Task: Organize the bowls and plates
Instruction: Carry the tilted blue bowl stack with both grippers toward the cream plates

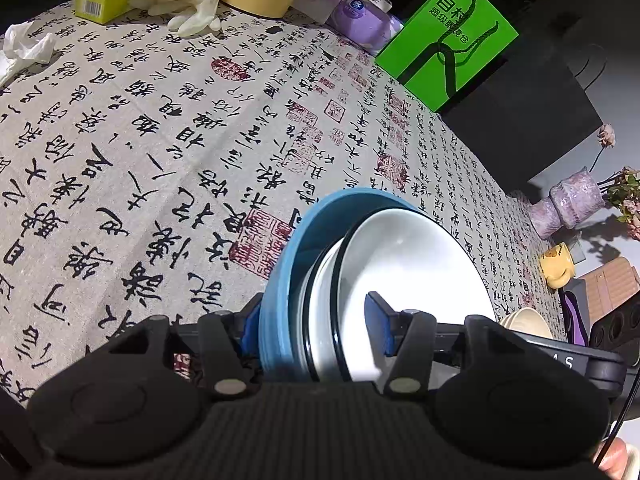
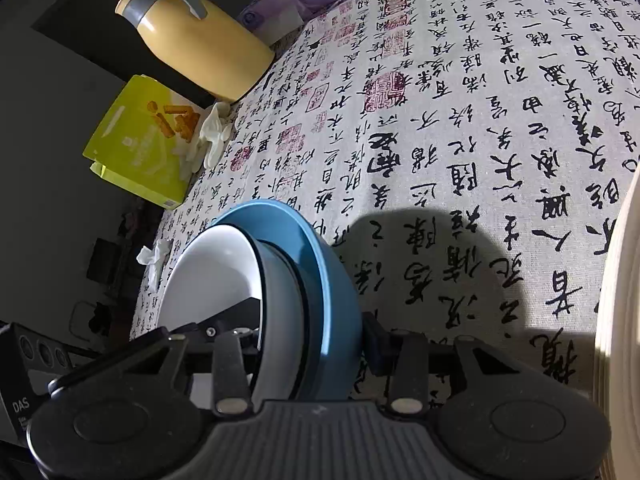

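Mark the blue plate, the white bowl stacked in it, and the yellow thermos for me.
blue plate [image 1: 280, 272], left wrist view, on its outer rim.
white bowl [image 1: 408, 256], left wrist view, on its inner wall.
yellow thermos [image 2: 208, 46], right wrist view, on the side of its body.

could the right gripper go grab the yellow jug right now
Probably not. The right gripper is clamped on the stack of blue plate and white bowl, which the left gripper also grips. The jug stands far across the table.
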`<action>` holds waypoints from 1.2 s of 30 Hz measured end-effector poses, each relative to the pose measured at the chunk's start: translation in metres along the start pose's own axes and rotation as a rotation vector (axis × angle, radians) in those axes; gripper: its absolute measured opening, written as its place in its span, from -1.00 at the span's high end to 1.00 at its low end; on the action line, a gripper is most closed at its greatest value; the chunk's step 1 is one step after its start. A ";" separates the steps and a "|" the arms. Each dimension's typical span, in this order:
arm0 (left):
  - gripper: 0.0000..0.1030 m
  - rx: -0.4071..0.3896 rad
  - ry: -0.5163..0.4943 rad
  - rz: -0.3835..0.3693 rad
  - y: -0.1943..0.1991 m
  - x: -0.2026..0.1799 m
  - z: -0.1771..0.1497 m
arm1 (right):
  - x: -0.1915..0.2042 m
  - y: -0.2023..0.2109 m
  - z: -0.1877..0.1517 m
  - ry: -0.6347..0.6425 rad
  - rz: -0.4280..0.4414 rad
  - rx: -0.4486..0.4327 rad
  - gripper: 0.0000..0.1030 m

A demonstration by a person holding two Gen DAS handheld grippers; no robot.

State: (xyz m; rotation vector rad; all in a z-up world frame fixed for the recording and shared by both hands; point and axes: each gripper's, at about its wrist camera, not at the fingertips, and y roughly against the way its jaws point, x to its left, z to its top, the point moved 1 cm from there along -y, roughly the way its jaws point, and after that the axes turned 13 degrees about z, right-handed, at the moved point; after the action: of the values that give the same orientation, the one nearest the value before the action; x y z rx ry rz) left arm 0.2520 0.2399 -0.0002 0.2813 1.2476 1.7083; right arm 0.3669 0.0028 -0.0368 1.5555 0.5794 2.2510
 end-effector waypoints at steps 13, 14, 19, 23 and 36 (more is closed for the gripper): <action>-0.03 -0.012 -0.016 0.001 0.005 -0.012 -0.002 | 0.001 0.009 0.000 0.001 0.008 -0.017 0.20; -0.03 -0.014 -0.018 0.000 0.006 -0.014 -0.003 | 0.001 0.010 0.000 0.001 0.009 -0.019 0.20; -0.03 -0.018 -0.024 -0.001 0.008 -0.019 -0.004 | 0.000 0.016 -0.001 0.001 0.011 -0.027 0.20; -0.03 -0.020 -0.029 -0.001 0.009 -0.024 -0.004 | -0.001 0.022 -0.001 0.001 0.014 -0.034 0.20; -0.03 -0.030 -0.050 -0.002 0.012 -0.042 -0.007 | -0.007 0.038 0.000 -0.001 0.023 -0.055 0.20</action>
State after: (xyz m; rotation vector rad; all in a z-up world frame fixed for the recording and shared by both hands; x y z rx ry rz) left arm 0.2617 0.2023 0.0207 0.3031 1.1845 1.7062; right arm 0.3672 -0.0335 -0.0229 1.5445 0.4971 2.2636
